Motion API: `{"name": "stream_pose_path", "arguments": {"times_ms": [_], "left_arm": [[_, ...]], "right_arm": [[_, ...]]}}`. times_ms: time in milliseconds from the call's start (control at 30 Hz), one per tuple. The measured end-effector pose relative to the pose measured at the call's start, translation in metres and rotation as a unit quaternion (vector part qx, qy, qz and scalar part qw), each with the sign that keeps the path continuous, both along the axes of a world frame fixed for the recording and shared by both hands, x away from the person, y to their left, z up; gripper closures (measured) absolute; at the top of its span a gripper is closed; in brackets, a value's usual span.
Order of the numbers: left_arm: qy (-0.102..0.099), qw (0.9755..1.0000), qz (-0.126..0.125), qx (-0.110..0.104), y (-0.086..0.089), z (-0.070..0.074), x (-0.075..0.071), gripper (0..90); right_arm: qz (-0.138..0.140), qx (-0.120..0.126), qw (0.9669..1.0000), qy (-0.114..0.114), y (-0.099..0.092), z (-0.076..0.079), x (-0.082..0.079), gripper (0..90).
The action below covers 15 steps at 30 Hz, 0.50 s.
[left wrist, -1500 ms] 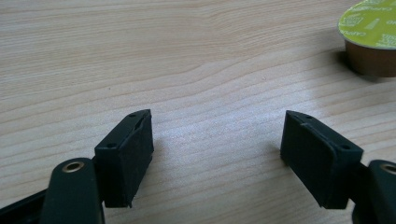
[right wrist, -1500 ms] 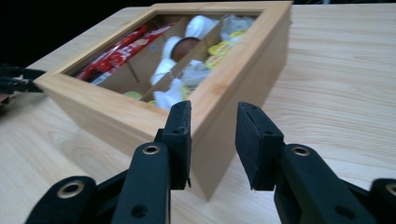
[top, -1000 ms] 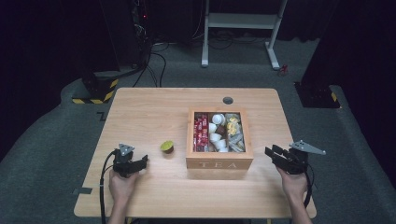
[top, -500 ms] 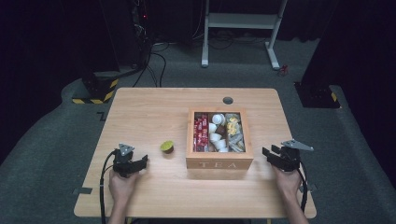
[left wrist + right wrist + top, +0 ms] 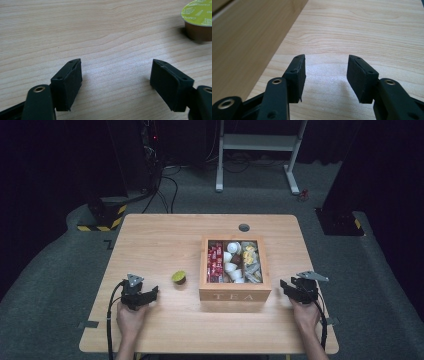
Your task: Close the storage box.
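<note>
Both hands are low at the near edge of the counter point(image 5: 150, 235). The left tool point(image 5: 150, 294) sits at the near left, its jaws spread wide with only bare wood between them. Just to its right and a little farther away stands the capsule point(image 5: 178, 278), upright with its yellow-green lid up and a brown body below; in the left gripper view the capsule point(image 5: 198, 21) sits up in the far right corner, well clear of the pads. The right tool point(image 5: 286, 287) is at the near right, just beside the right wall of the tea box point(image 5: 235, 296). Its jaws have just been opening and now stand apart, nothing between them, the wooden wall rising close at the left of the right gripper view. The open box, marked TEA on its near face, holds red sachets on the left, white capsules in the middle and yellowish packets on the right.
</note>
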<state>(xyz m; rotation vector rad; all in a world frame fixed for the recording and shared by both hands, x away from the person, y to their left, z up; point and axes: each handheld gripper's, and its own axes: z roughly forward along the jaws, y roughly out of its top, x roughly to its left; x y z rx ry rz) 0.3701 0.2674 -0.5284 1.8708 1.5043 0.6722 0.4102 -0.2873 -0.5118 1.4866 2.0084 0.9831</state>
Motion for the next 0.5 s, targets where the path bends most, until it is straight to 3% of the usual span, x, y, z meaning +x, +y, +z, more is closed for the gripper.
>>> {"name": "stream_pose_path", "arguments": {"times_ms": [100, 133, 233, 500], "left_arm": [[0.0, 1.0, 0.0, 0.0, 0.0, 0.0, 0.0, 25.8], [0.0, 1.0, 0.0, 0.0, 0.0, 0.0, 0.0, 25.8], [0.0, 1.0, 0.0, 0.0, -0.0001, -0.0001, 0.0, 25.8], [0.0, 1.0, 0.0, 0.0, -0.0001, -0.0001, -0.0001, 25.8]], "right_arm": [[-0.001, -0.005, 1.0, 0.005, -0.0001, -0.0036, 0.0005, 47.2], [0.0, -0.015, 0.9997, 0.018, 0.0, -0.0074, 0.002, 44.3], [0.002, -0.041, 0.9991, 0.011, 0.003, -0.0103, 0.0014, 43.4], [-0.008, -0.039, 0.9991, 0.013, 0.0034, -0.0105, 0.0007, 39.8]]}}
